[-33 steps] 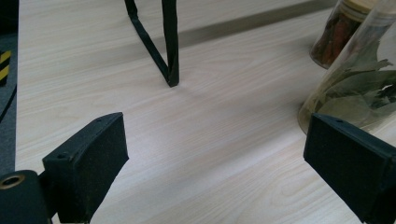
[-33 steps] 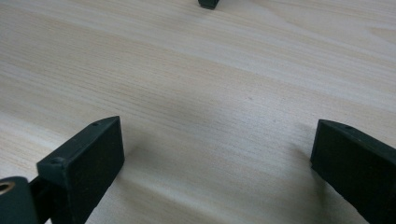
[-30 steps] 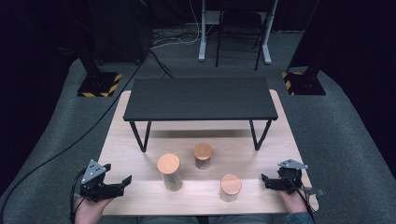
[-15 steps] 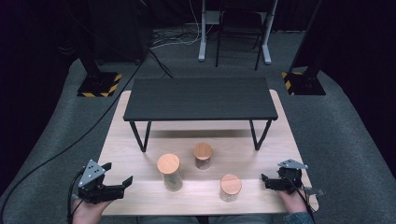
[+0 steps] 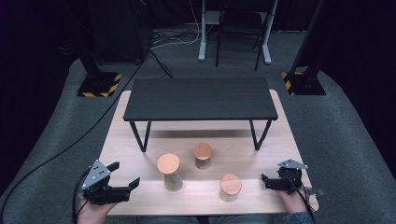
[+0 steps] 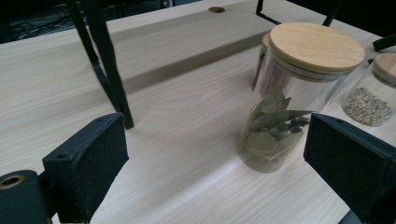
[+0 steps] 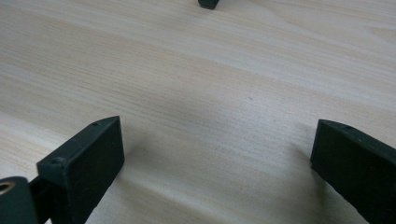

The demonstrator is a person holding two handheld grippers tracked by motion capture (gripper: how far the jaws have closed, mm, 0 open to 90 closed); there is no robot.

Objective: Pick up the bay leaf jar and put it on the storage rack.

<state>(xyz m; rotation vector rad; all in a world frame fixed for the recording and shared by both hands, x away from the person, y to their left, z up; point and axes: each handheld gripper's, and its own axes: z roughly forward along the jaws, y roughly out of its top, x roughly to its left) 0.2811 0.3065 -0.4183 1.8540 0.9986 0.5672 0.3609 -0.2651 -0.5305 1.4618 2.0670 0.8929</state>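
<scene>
A person seated at the near edge of a pale wooden table holds a two-jaw gripper in each hand, three lidded glass jars standing between them. The left gripper hovers at the near left corner, its jaws spread wide apart and empty, aimed across the boards toward the tall jar of bay leaves. In the left gripper view that jar stands upright ahead of the jaws and nearer the right-hand one, its round bamboo lid seated flat, the dried leaves heaped in its lower half; it is apart from both pads and nothing touches it.

The tall jar stands left of centre, near the table's front edge. A shorter jar with dark contents stands just behind and to its right, closer to the middle of the table. A third, squat jar of pale seeds sits further right, close to the near edge.

The right gripper sits low at the near right corner, pointed inward toward the seed jar but well short of it. The right gripper view looks along its jaws, which stand wide apart over bare wood grain with nothing between them.

A low black shelf on thin angled legs spans the far half of the table, its top bare. A black cable trails from the left gripper off the left side.
</scene>
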